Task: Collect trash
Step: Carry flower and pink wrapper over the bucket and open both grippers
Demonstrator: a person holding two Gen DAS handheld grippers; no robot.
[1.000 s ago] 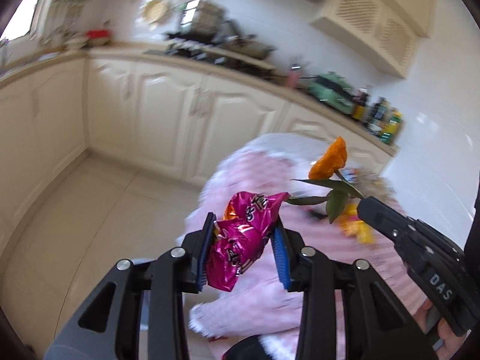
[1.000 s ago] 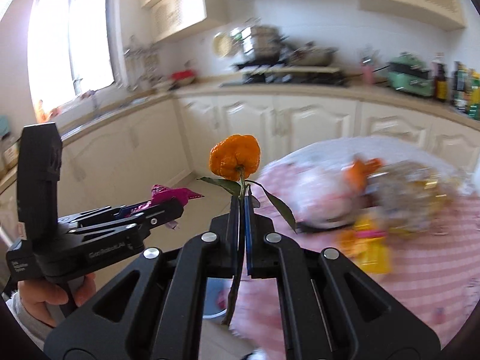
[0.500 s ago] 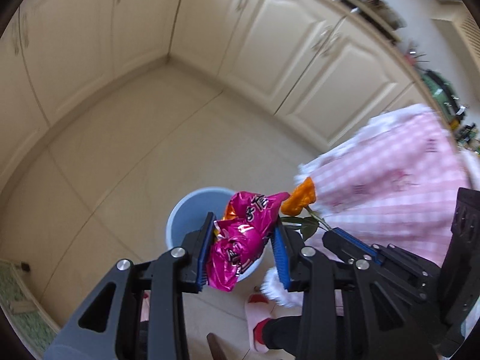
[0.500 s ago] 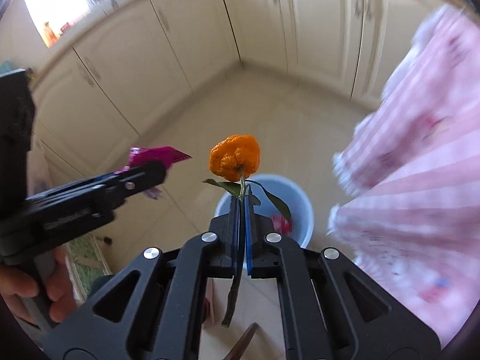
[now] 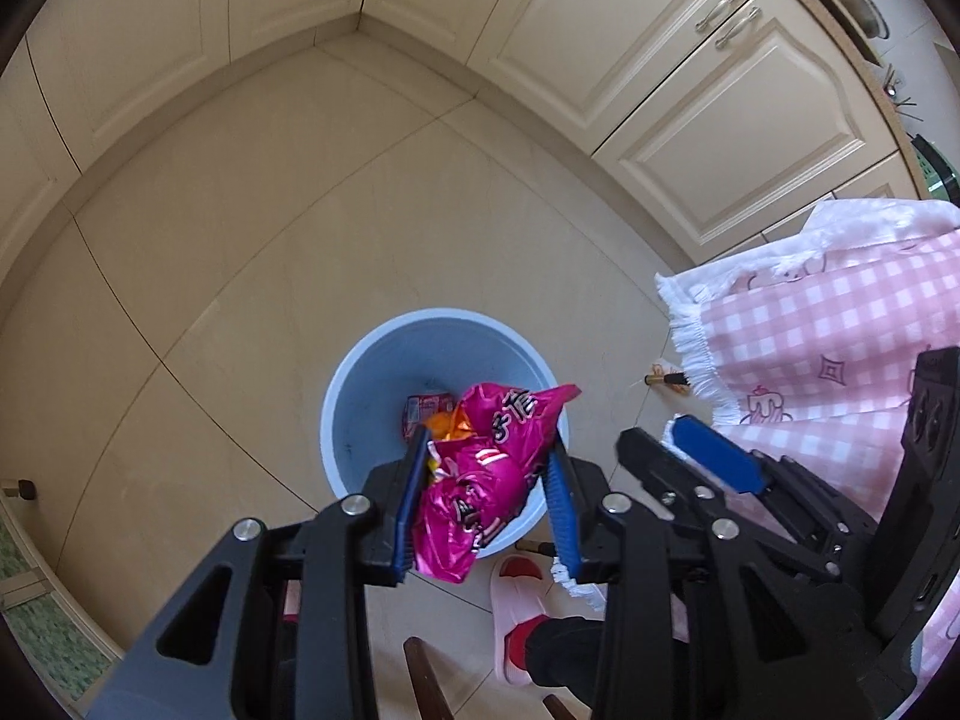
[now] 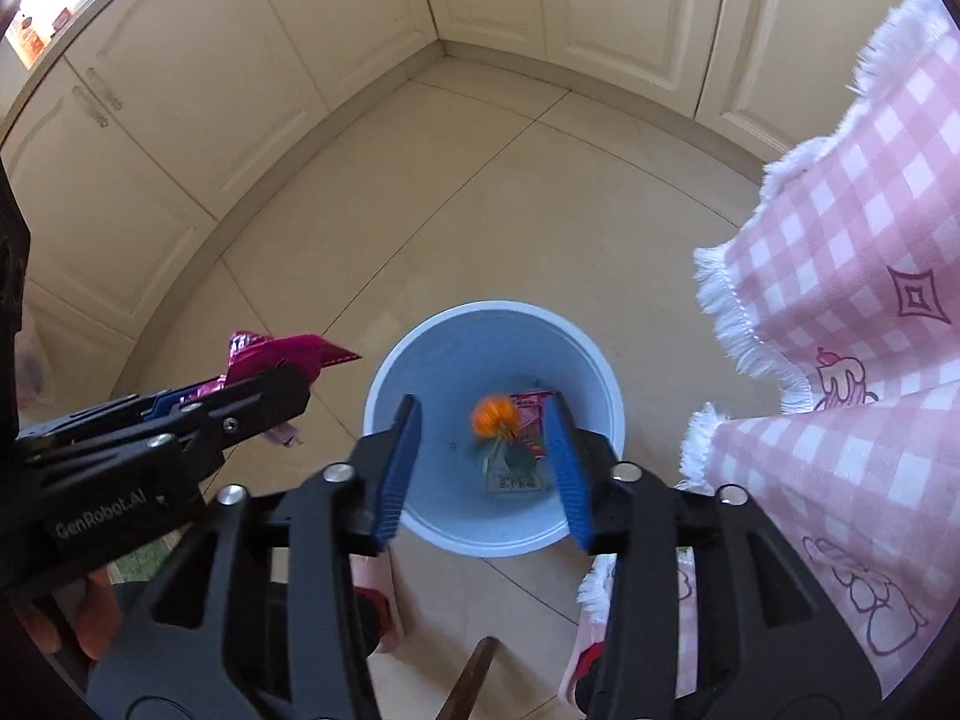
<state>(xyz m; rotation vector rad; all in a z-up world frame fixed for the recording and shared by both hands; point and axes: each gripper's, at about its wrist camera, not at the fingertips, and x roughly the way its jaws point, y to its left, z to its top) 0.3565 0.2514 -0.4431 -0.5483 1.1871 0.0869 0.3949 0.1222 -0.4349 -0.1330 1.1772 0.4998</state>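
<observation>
A light blue trash bin (image 5: 360, 384) stands on the tiled floor; it also shows in the right wrist view (image 6: 420, 348). My left gripper (image 5: 487, 468) is shut on a crumpled magenta snack wrapper (image 5: 486, 480) and holds it over the bin's near rim. The wrapper's tip shows in the right wrist view (image 6: 282, 354). My right gripper (image 6: 483, 456) is open and empty above the bin. An orange flower with a green stem (image 6: 495, 417), blurred, is inside the bin among red packets (image 6: 531, 408).
A table with a pink checked cloth (image 6: 852, 252) hangs at the right, close to the bin. Cream cabinets (image 5: 660, 60) line the floor's far sides. A pink slipper (image 5: 519, 600) and a dark wooden leg (image 5: 420, 672) are just below the grippers.
Both grippers swung down from the table to above the bin. My right gripper opened and the orange flower dropped into the bin. The left still holds the wrapper.
</observation>
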